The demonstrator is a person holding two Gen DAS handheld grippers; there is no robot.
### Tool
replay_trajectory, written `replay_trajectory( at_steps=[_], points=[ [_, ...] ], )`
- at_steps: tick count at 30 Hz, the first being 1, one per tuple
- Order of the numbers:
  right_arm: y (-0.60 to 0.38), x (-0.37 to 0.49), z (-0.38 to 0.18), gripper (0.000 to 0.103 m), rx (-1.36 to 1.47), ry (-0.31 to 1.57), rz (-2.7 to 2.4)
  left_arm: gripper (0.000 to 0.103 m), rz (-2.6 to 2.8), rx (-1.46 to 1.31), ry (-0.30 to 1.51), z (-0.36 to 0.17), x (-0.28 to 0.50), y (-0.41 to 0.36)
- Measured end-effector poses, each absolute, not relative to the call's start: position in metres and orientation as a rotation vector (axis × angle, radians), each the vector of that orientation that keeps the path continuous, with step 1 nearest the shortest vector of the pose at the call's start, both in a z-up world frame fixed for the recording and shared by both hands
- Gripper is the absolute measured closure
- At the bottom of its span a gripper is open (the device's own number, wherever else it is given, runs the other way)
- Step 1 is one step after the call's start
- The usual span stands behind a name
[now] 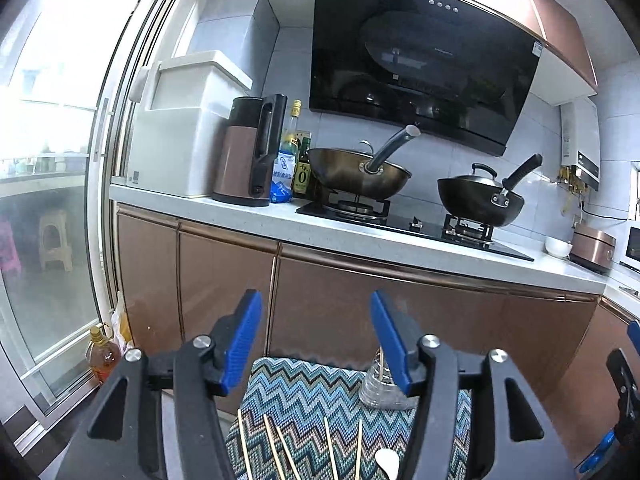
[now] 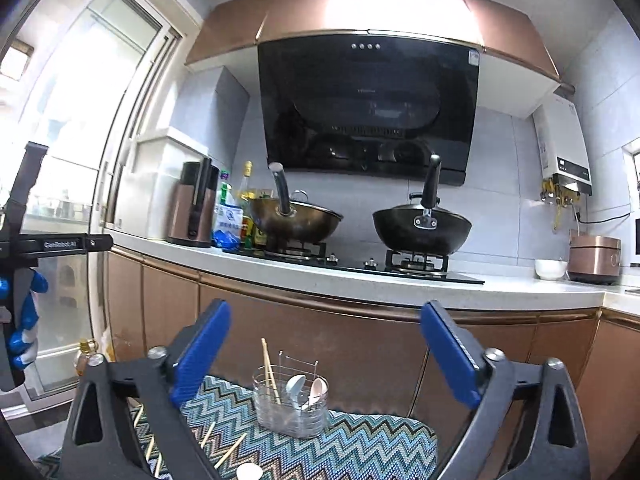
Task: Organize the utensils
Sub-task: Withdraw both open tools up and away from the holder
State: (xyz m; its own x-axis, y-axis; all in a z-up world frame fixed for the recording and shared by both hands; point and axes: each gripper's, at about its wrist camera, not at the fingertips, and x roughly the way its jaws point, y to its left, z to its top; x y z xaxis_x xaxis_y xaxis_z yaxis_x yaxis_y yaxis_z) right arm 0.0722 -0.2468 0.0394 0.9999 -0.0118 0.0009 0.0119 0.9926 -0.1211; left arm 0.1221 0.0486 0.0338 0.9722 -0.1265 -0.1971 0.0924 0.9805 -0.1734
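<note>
A clear utensil holder (image 2: 289, 408) with a wire frame stands on a zigzag-patterned cloth (image 2: 360, 452). It holds chopsticks (image 2: 270, 372) and two spoons (image 2: 308, 390). It shows partly in the left wrist view (image 1: 378, 388). Several loose chopsticks (image 1: 280, 448) lie on the cloth (image 1: 304, 392), also in the right wrist view (image 2: 230, 450). A white spoon (image 1: 388, 462) lies near them; it also shows in the right wrist view (image 2: 249, 472). My left gripper (image 1: 316, 312) is open and empty above the cloth. My right gripper (image 2: 324, 328) is open and empty above the holder.
Behind is a kitchen counter (image 2: 400, 284) with a gas hob, two woks (image 2: 420, 228), a kettle (image 2: 194, 208), bottles, a white bowl (image 2: 551, 269) and a rice cooker (image 2: 594, 258). Brown cabinet doors stand below. A glass door is left; an oil bottle (image 1: 102, 354) stands on the floor.
</note>
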Motion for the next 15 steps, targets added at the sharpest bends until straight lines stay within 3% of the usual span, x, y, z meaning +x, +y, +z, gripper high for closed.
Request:
replay_trajectory(
  at_steps=[1,11,15],
  points=[
    [-0.246,0.066,0.039,0.000,-0.123,-0.005,-0.010,0.048,-0.109,-0.169,0.209,0.033,0.118,0.050],
    [-0.250,0.036,0.029,0.000,-0.104,-0.015,-0.010,0.048,-0.084,-0.210,0.209,0.017,0.098,0.071],
    [-0.253,0.039,0.015,0.000,-0.093,0.023,0.002,0.048,-0.088,-0.206,0.293,0.003,0.106,0.080]
  ],
)
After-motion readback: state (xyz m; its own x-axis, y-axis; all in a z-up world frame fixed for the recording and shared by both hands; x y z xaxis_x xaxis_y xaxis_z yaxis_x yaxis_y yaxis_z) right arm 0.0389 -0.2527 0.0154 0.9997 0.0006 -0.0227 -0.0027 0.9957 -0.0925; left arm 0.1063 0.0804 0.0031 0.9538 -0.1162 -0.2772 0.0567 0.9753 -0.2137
